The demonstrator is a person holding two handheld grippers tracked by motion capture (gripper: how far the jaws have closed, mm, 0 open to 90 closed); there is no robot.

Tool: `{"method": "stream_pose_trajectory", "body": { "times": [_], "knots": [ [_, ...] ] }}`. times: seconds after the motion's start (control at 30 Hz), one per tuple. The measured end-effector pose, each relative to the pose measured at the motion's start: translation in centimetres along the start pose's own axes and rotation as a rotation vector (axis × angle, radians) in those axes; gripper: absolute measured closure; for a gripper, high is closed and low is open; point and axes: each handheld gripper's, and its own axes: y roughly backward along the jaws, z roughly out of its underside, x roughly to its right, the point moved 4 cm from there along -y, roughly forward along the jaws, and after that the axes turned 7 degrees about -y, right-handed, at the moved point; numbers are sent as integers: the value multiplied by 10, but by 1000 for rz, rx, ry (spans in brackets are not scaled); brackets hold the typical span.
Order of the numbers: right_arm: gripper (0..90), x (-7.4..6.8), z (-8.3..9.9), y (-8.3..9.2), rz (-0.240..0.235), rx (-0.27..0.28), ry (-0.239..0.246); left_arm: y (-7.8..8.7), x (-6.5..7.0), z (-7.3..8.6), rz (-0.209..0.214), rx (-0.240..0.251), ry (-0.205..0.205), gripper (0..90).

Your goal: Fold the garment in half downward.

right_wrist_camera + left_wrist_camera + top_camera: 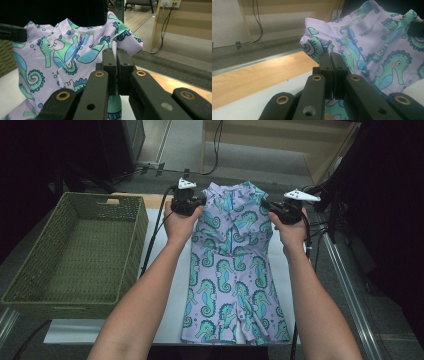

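A lilac seahorse-print swimsuit (pixel 232 265) lies lengthwise on the white table (pixel 170 300), legs toward six o'clock, shoulders lifted at twelve. The left gripper (pixel 192 202) is clenched on its shoulder fabric at eleven o'clock, the right gripper (pixel 274 210) clamped on the other shoulder at one. A green wicker basket (pixel 30 285) sits at nine o'clock.

- From above, my table (pixel 165 320) is lit brightly while the room around it falls into near black.
- My left gripper (pixel 331 58) looks soft up close; the swimsuit (pixel 372 47) beyond is sharper.
- No strong glare; shadows are faint.
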Motion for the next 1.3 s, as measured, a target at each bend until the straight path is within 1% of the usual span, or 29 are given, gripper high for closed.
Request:
{"method": "stream_pose_trajectory", "body": {
  "times": [0.03,0.1,0.13,0.17,0.23,0.3,0.43,0.47,0.53,0.57,0.63,0.7,0.73,0.77,0.9,0.97,1.1,1.17,1.23,1.3],
  "knots": [
    [857,-1,5,3,3,-3,7,4,3,3,5,7,5,884],
    [857,-5,14,9,14,-2,4,12,8,8,15,16,12,884],
    [857,-7,19,13,6,1,-4,16,11,11,19,19,8,884],
    [857,-9,24,16,-4,7,-6,18,14,14,22,13,-5,883],
    [857,-14,33,22,-8,13,5,25,21,19,25,14,-26,884],
    [857,-19,41,28,-15,13,12,31,26,24,29,21,-31,883],
    [856,-29,58,40,-39,21,8,42,37,39,47,37,-30,884],
    [856,-31,62,43,-42,12,22,44,40,42,51,39,-30,883],
    [856,-35,70,48,-33,1,48,49,45,51,65,44,-32,883],
    [856,-37,74,51,-36,1,58,50,47,54,69,47,-31,883],
    [856,-40,79,57,-40,2,61,55,52,62,84,51,-31,883],
    [855,-43,84,62,-41,1,88,58,56,68,98,55,-23,883],
    [855,-45,87,65,-33,-11,98,61,58,70,107,60,-17,883],
    [855,-45,91,68,-27,-17,113,63,61,73,113,63,-21,883],
    [855,-47,102,81,-25,-9,109,76,72,84,141,75,-41,883],
    [855,-48,108,88,-28,-8,109,82,75,89,154,82,-40,883],
    [855,-55,118,103,-45,3,136,96,86,105,183,77,-60,883],
    [855,-59,125,112,-52,10,130,102,91,113,198,70,-64,882],
    [855,-62,133,119,-53,8,137,106,97,121,207,63,-75,882],
    [854,-66,141,126,-51,-6,141,111,105,131,216,36,-108,881]
  ]
}}
